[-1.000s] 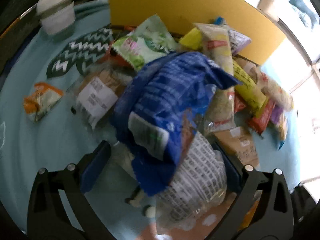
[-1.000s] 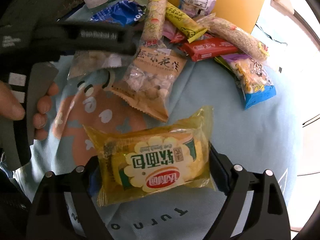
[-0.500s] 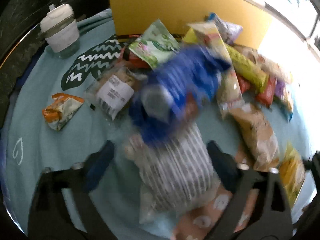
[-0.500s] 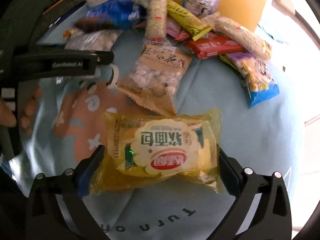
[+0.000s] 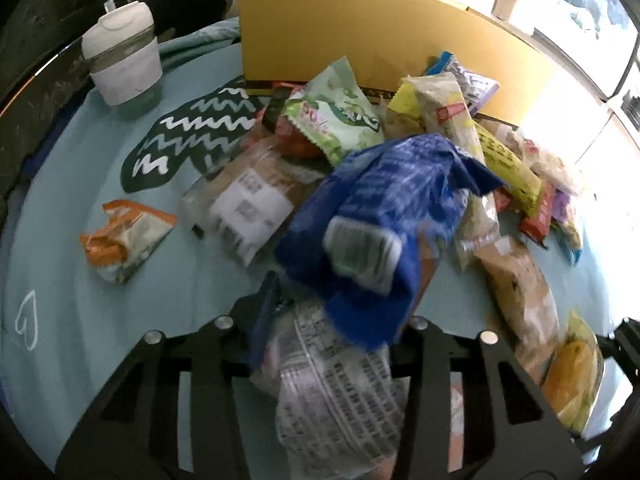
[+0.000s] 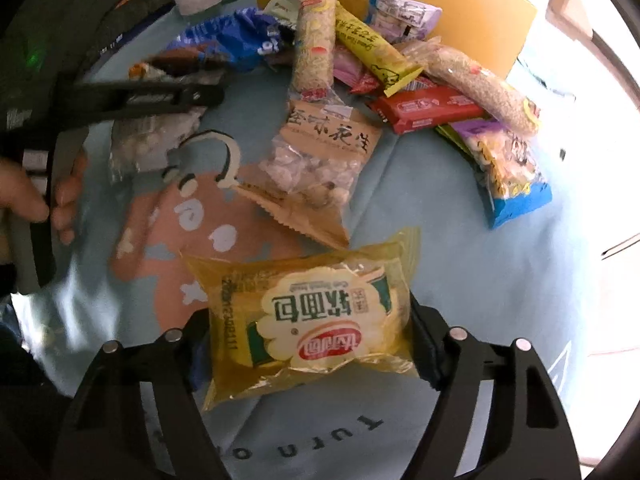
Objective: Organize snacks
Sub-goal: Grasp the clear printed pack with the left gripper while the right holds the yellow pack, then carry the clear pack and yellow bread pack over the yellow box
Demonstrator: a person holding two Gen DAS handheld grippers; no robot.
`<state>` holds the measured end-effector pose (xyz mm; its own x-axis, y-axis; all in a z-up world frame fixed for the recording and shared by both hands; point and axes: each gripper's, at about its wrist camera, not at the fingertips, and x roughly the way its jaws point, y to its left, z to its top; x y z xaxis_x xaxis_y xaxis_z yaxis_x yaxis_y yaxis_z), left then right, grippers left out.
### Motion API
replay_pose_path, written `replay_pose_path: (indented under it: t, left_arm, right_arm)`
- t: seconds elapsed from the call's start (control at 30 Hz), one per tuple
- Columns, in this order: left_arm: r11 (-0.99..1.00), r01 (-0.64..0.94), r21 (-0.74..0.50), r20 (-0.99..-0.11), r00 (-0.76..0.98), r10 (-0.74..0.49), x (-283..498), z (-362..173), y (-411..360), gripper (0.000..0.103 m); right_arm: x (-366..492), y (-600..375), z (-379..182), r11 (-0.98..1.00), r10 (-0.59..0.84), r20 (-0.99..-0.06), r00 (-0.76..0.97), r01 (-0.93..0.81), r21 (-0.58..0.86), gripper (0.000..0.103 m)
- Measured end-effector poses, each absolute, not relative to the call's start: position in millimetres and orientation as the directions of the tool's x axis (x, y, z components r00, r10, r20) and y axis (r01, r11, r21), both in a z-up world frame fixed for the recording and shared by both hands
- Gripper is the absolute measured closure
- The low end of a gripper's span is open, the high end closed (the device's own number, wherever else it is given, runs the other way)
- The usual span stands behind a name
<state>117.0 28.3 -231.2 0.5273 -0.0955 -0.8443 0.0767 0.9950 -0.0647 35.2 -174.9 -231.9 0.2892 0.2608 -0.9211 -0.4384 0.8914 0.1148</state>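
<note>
On the far left of the blue cloth a white cup (image 5: 122,66) stands apart from the snack heap. My left fingers (image 5: 332,320) have just been closing and now pinch a clear printed packet (image 5: 336,392) under the blue bag (image 5: 384,220). Further right, my right fingers (image 6: 308,336) have been closing too, and press the yellow bread pack (image 6: 308,320) at both ends. I judge both picks are made; next comes lifting each clear and carrying it toward the yellow box (image 6: 460,4).

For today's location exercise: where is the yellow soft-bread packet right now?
In the right wrist view, the yellow bread packet sits low centre between the right tongs, just below the peanut bag.
</note>
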Motion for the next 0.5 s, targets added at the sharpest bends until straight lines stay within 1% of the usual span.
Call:
replay_pose_path:
  t: [0.17,0.27,0.37,0.4,0.43,0.5]
  left_arm:
    - [0.99,0.137,-0.034,-0.845,0.524,-0.102,93,-230,36,0.063]
    - [0.989,0.145,-0.028,-0.852,0.514,-0.099,80,-225,40,0.064]
    - [0.987,0.158,-0.029,-0.835,0.539,-0.11,60,-213,43,0.067]
    - [0.986,0.161,-0.031,-0.826,0.551,-0.116,59,-207,44,0.071]
    - [0.986,0.162,-0.036,-0.813,0.569,-0.123,55,-198,46,0.083]
    - [0.986,0.155,-0.056,-0.79,0.597,-0.138,46,-184,52,0.083]
  right_arm:
    - [32,-192,-234,0.888,0.293,-0.916,0.274,-0.433,0.154,0.026]
    - [32,-197,-232,0.889,0.297,-0.916,0.27,-0.427,0.163,0.026]
    - [28,-200,-225,0.886,0.315,-0.908,0.277,-0.429,0.177,0.027]
    - [20,-201,-222,0.884,0.326,-0.903,0.281,-0.429,0.185,0.027]
    - [21,-201,-216,0.882,0.339,-0.895,0.29,-0.428,0.196,0.027]
    - [19,-209,-202,0.88,0.367,-0.875,0.315,-0.424,0.216,0.027]
